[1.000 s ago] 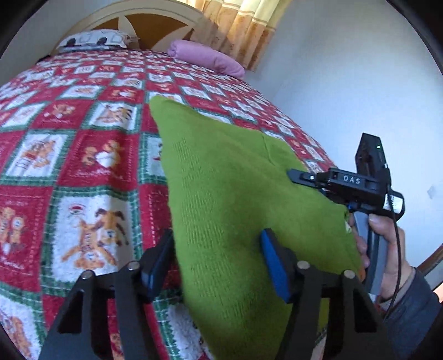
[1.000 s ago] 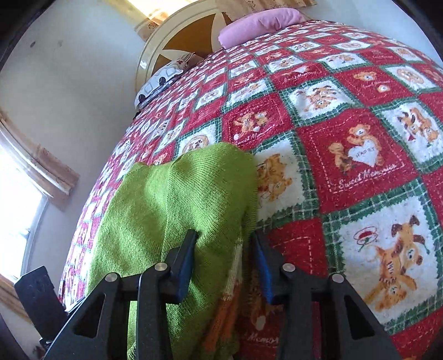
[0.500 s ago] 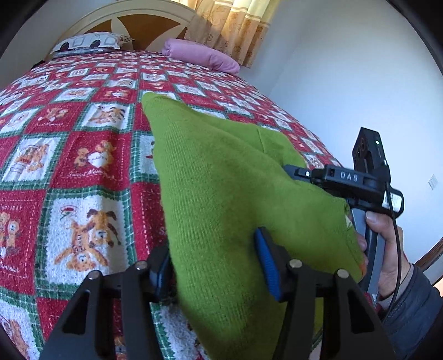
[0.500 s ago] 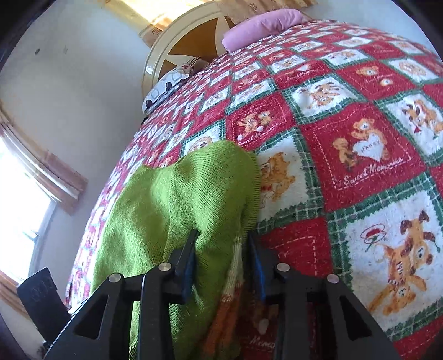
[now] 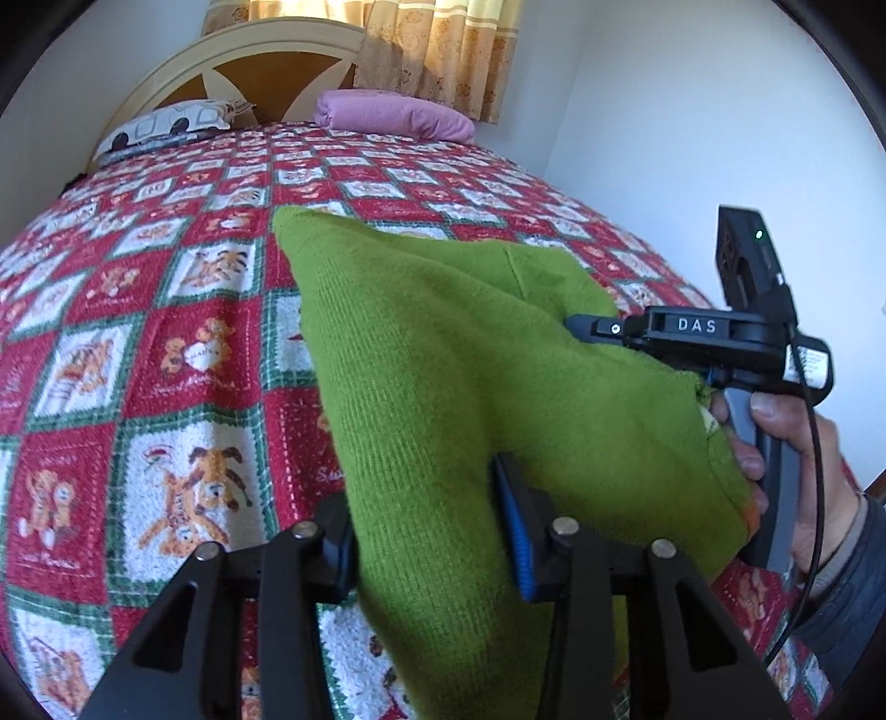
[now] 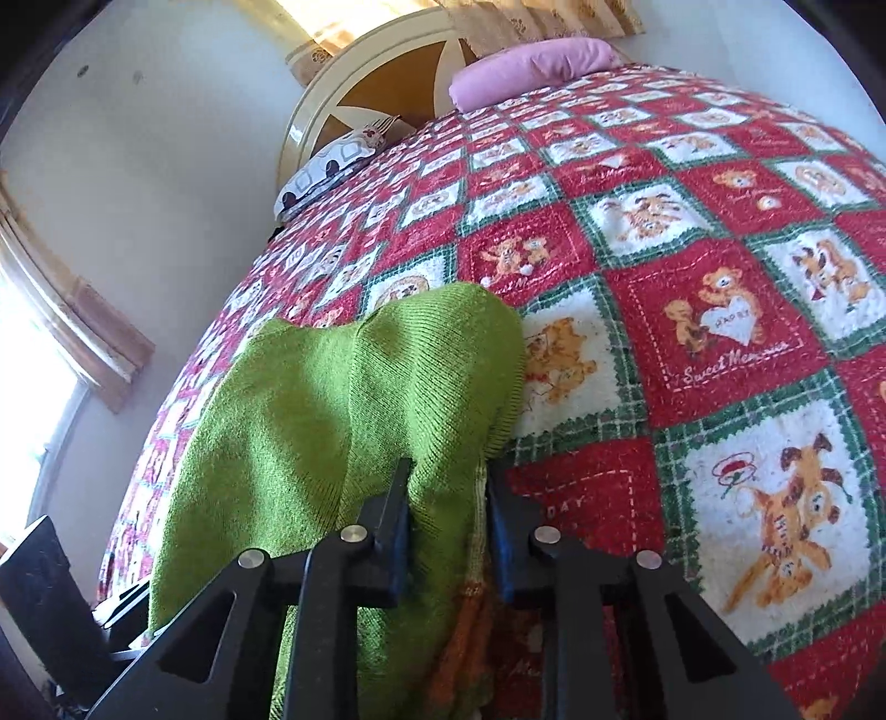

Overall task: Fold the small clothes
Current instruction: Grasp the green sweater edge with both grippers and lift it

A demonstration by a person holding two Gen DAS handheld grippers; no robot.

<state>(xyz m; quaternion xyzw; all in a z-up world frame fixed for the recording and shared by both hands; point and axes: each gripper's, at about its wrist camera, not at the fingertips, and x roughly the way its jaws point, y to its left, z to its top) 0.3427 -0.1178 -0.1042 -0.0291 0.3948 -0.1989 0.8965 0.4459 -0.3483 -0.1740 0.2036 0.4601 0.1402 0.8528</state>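
A green knit garment (image 5: 443, 360) (image 6: 332, 415) is lifted off a red patchwork quilt (image 5: 166, 360) (image 6: 720, 332) into a tent shape. Only its far end still rests on the bed. My left gripper (image 5: 426, 531) has a bunched fold between its jaws. They are closing, and both pads touch the cloth. My right gripper (image 6: 448, 498) is closing on the garment's edge, where an orange and cream trim shows, and its pads press the knit. In the left wrist view the right gripper (image 5: 581, 327) is at the right, held by a hand (image 5: 797, 443).
The quilt covers a bed with a round cream headboard (image 5: 266, 61). A pink pillow (image 5: 393, 113) (image 6: 531, 66) and a patterned pillow (image 5: 171, 127) (image 6: 332, 160) lie at the head. White walls and curtains (image 5: 432, 50) stand close behind and beside the bed.
Both pairs of jaws have narrowed onto the green cloth. The garment has risen and bunched more between the grippers. The left gripper has moved slightly up and rolled.
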